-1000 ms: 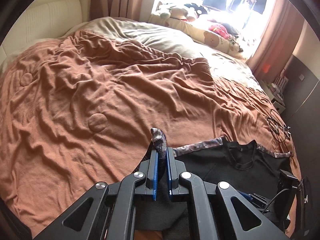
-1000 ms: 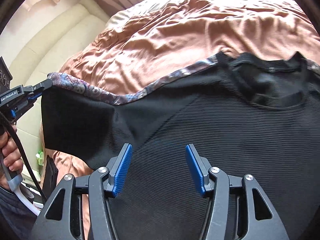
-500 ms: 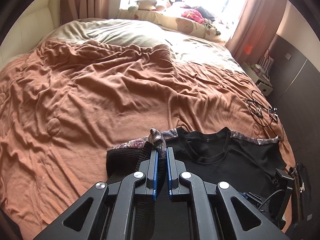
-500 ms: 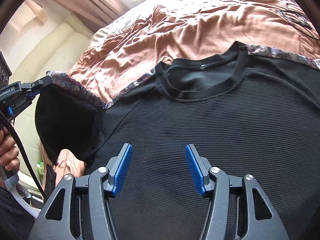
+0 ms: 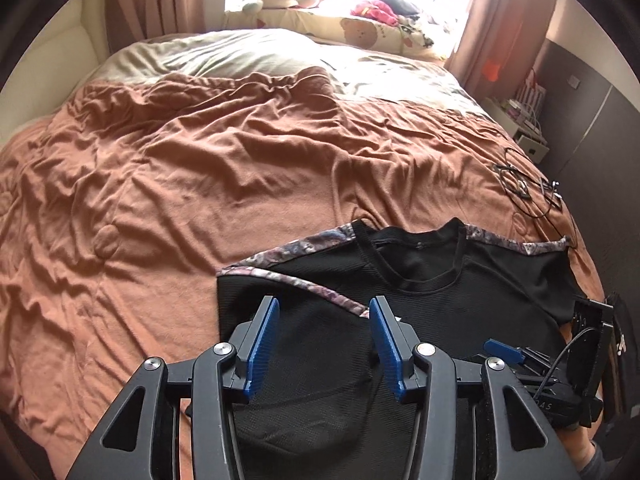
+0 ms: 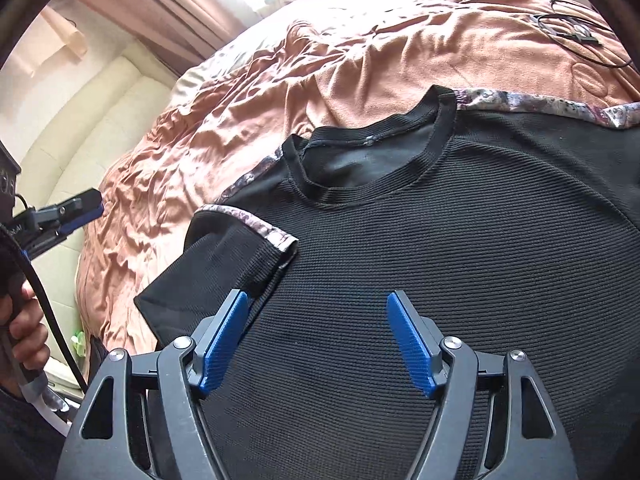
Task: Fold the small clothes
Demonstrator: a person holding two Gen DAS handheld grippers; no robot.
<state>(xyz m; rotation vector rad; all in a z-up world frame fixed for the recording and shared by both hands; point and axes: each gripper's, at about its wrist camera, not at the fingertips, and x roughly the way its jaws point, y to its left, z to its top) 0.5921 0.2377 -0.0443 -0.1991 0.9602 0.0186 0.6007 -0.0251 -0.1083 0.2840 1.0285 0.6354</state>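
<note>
Black ribbed shirt (image 5: 460, 300) spread flat on the near end of the bed, over a rumpled rust-brown blanket (image 5: 200, 168), neckline (image 6: 372, 168) facing up and away. Patterned floral trim (image 6: 540, 106) running along both shoulder seams. One sleeve (image 6: 224, 264) folded inward across the chest, its trimmed cuff lying on the body of the shirt, just beyond the right gripper's nearer blue pad.

Left gripper (image 5: 323, 340) released, blue fingers (image 5: 262, 344) spread wide and holding nothing, poised above the folded sleeve, the trimmed edge running diagonally between the two pads. Right gripper (image 6: 318, 344) likewise spread and empty, hovering over the chest of the shirt below the neckline, ribbed fabric filling the gap between its fingers (image 6: 412, 348). From the right wrist view, left gripper seen off at the far left edge, a hand (image 6: 24, 332) wrapped around its handle, well apart from the shirt.

Far sleeve still laid out straight toward the bed's right edge. Coiled black cable (image 5: 524, 188) resting on the blanket beyond that shoulder, apart from the shirt. Broad stretch of bare blanket beyond and to the left of the shirt. Pale pillows (image 5: 224, 56) and soft toys (image 5: 360, 32) at the head of the bed under the bright window, curtains (image 5: 508, 32) at either side.
</note>
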